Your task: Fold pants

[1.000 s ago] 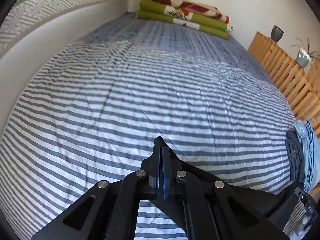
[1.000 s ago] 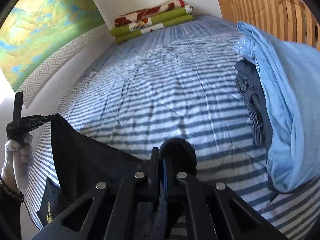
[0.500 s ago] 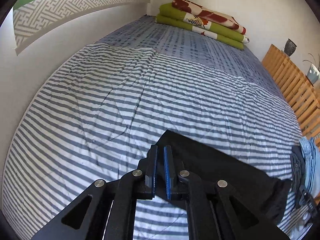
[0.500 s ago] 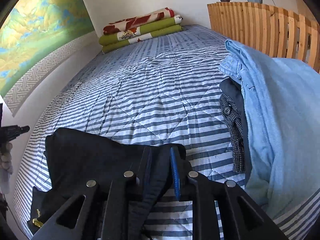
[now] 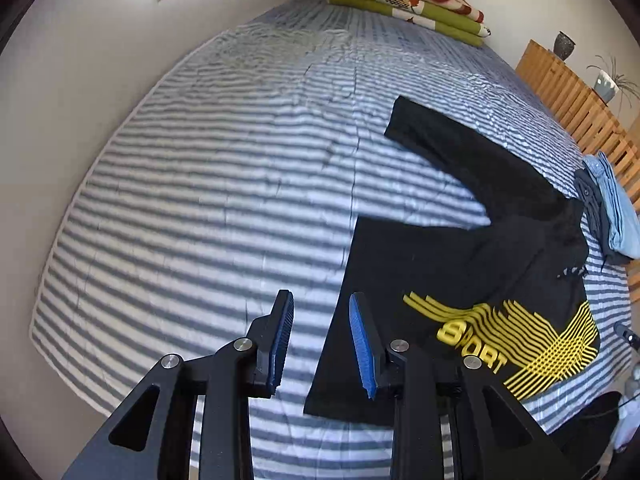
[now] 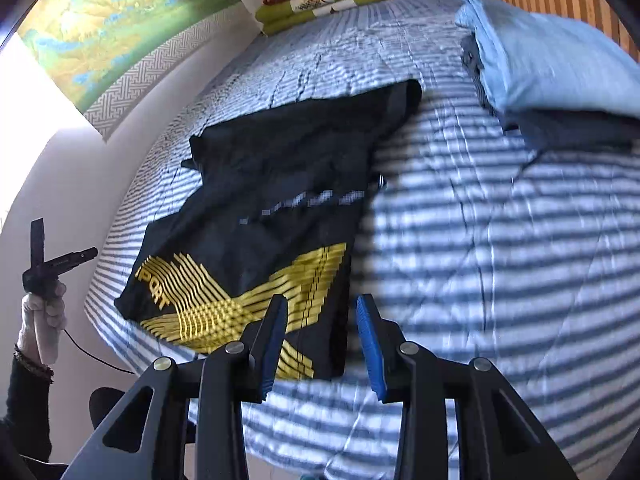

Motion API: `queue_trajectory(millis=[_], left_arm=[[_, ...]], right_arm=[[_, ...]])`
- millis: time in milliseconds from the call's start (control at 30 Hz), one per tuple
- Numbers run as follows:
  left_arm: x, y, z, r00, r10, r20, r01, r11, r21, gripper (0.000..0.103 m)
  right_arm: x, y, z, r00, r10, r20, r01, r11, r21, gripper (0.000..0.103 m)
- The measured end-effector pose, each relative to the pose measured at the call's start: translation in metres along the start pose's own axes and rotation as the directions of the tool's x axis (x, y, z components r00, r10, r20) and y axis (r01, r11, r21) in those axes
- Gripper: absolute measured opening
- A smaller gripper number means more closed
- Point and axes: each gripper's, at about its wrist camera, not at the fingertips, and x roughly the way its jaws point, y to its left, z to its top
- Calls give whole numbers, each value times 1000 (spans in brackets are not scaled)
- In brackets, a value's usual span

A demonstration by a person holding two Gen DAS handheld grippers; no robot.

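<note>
Striped bed (image 5: 200,200), black pants (image 5: 460,264) flat

Folded blankets (image 5: 412,0) lie at the striped bed's (image 5: 200,200) far end; folded clothes (image 6: 552,60) are stacked along its right edge.

Yellow "SPORT" is printed on black pants (image 5: 472,248).

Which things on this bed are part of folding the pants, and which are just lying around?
Part of the job:
black pants with the yellow print, spread on the striped bedcover
left gripper, open
right gripper, open

Just lying about:
folded green and red blanket
stack of blue clothes
vase
potted plant
</note>
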Motion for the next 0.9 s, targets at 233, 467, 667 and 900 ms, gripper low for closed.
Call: queue_trajectory(millis=[233, 467, 667, 900], left_arm=[[22, 37, -53, 997, -54, -46, 49, 992, -115, 35], [37, 45, -64, 983, -173, -56, 159, 967, -199, 42], [45, 15, -69, 983, -168, -78, 157, 979, -127, 32], [21, -1, -68, 997, -48, -53, 45, 998, -51, 3]], right_arm=[[3, 6, -44, 1000, 3, -23, -2, 999, 47, 35], [33, 13, -39, 995, -94, -43, 94, 996, -4, 41], [41, 35, -48, 991, -116, -62, 109, 988, -105, 14], [-4, 55, -40, 984, -176, -13, 169, 963, -209, 3]])
